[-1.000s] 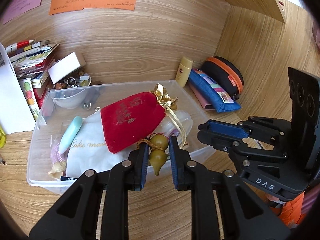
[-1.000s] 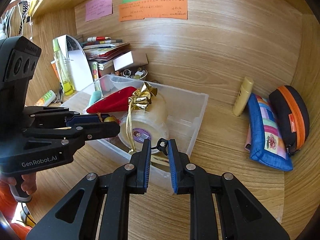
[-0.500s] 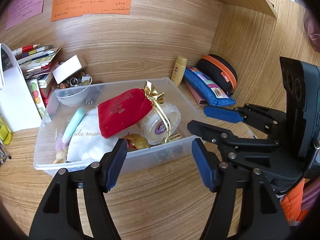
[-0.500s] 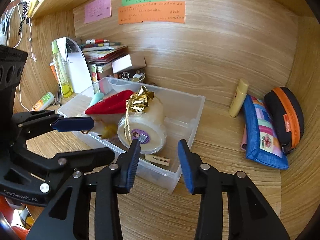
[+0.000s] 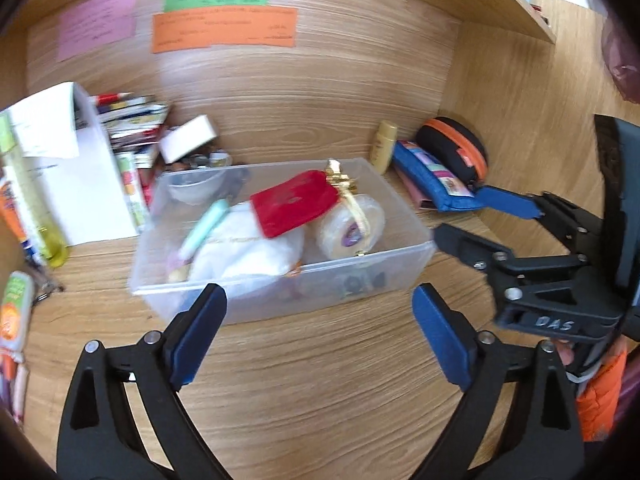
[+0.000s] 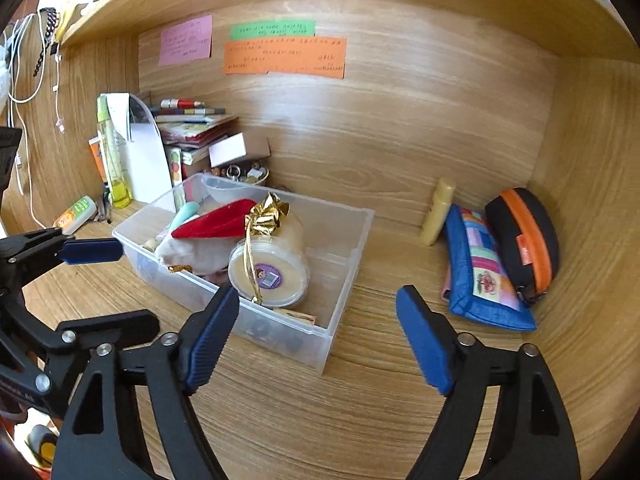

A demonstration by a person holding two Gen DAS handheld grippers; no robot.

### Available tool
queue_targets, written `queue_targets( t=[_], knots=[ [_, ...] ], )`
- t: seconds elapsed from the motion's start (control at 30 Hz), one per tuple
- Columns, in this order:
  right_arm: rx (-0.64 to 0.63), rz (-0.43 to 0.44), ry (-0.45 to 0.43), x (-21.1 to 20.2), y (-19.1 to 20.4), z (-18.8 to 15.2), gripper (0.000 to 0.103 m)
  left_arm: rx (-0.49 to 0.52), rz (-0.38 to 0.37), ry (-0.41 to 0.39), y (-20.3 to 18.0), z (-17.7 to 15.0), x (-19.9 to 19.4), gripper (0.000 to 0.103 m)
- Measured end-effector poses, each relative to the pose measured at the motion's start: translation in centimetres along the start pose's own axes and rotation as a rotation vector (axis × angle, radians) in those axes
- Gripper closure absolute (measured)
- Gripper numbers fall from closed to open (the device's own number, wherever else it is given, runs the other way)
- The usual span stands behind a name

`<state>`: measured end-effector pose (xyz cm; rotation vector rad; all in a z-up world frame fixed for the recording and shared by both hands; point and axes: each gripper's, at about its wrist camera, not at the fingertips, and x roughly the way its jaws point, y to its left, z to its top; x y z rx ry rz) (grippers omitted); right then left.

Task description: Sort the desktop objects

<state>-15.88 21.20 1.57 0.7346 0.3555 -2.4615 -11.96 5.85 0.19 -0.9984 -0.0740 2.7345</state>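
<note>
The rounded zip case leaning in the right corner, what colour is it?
The rounded zip case is black with an orange zipper band, clearest in the right wrist view.

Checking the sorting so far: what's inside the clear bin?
In the bin: a red pouch with a gold bow atop a round tub, a white bag, a teal tube. Things beneath them are covered.

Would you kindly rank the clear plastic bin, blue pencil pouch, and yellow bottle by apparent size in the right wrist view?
1. Clear plastic bin, largest.
2. Blue pencil pouch.
3. Yellow bottle, smallest, though farther from the camera.
</note>
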Motion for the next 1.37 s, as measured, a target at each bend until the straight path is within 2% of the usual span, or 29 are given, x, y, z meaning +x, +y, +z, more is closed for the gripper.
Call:
queue_targets(
  t=[0.17, 0.3, 0.43, 0.57, 0.8, 0.97, 1.37],
  knots=[
    [0.01, -0.004, -0.012, -1.4, 0.4, -0.1, 0.018, -0.026, 0.046, -0.061, 0.7, -0.3, -2.5, 0.006],
    [0.022, 0.001, -0.016, -2.6, 1.1, -0.3, 0.007, -0.028, 0.078, -0.115, 0.7, -0.4, -4.6, 0.005],
    [0.023, -0.01, -0.041, -4.1, 2.1, -0.6, 0.007, -0.02, 0.126, -0.169, 0.3, -0.6, -6.1, 0.002],
    [0.021, -0.042, -0.065, -5.3, 2.8, -0.9, 0.006, -0.011, 0.178, -0.189, 0.1, -1.2, -6.6, 0.001],
    [0.036, -0.065, -0.079, -6.7, 3.6, -1.8, 0.005, -0.03, 0.173, -0.193, 0.0, -2.3, -6.3, 0.001],
    [0.038, -0.051, -0.081, -7.5, 3.7, -2.1, 0.005, -0.051, 0.132, -0.199, 0.0, -2.7, -6.3, 0.001],
    [0.106, 0.009, -0.085, -8.0, 2.4, -2.1, 0.001, -0.036, 0.176, -0.228, -0.5, -2.6, -6.1, 0.001]
  ],
)
